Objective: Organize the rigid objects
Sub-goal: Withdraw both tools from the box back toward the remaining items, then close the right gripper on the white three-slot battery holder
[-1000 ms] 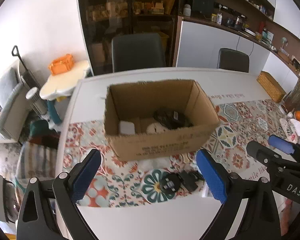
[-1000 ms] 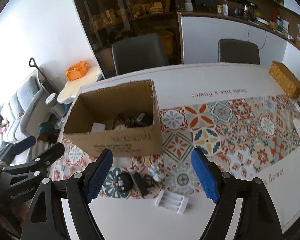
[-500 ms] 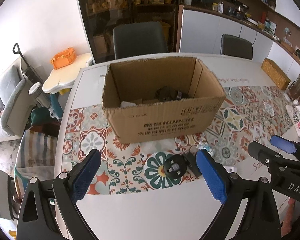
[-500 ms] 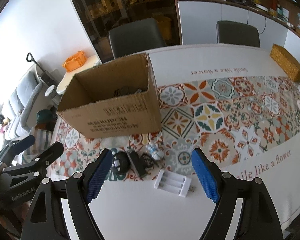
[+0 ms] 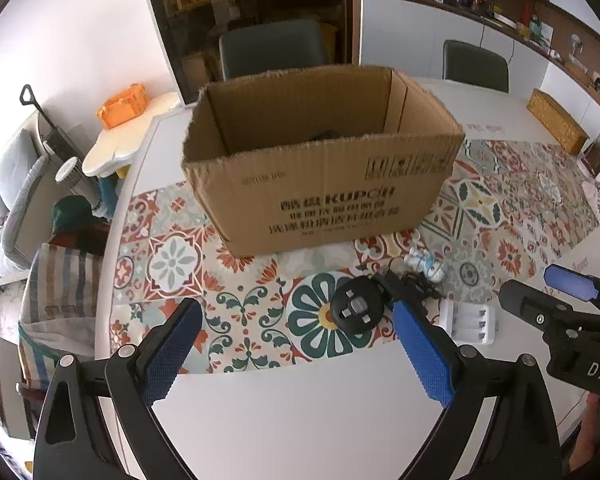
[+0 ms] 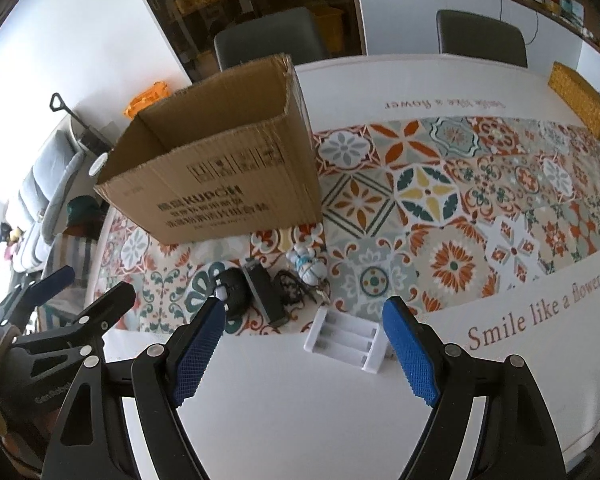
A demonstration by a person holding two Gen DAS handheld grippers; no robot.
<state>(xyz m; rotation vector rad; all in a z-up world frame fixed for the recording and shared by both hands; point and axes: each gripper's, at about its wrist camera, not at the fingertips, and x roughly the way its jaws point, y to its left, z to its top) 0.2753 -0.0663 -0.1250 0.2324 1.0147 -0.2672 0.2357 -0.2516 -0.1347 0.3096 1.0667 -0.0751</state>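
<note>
An open cardboard box [image 5: 324, 184] stands on the patterned runner; it also shows in the right wrist view [image 6: 224, 184]. In front of it lie a round black device [image 5: 356, 310], a black adapter with a cable [image 6: 266, 294], a small white-and-blue figurine [image 6: 310, 266] and a white battery holder [image 6: 348, 338]. My left gripper [image 5: 296, 354] is open and empty, just short of the round black device. My right gripper [image 6: 304, 350] is open and empty, with the battery holder between its fingers' line of sight.
The white table [image 5: 284, 412] has a tiled runner [image 6: 460, 200] across it. A wicker basket [image 6: 584, 100] sits at the far right edge. Two dark chairs [image 5: 274, 48] stand behind the table. The right gripper shows in the left wrist view [image 5: 568, 292].
Both grippers have come lower and closer to the table. The box's inside has dropped out of sight and the small objects look larger and nearer.
</note>
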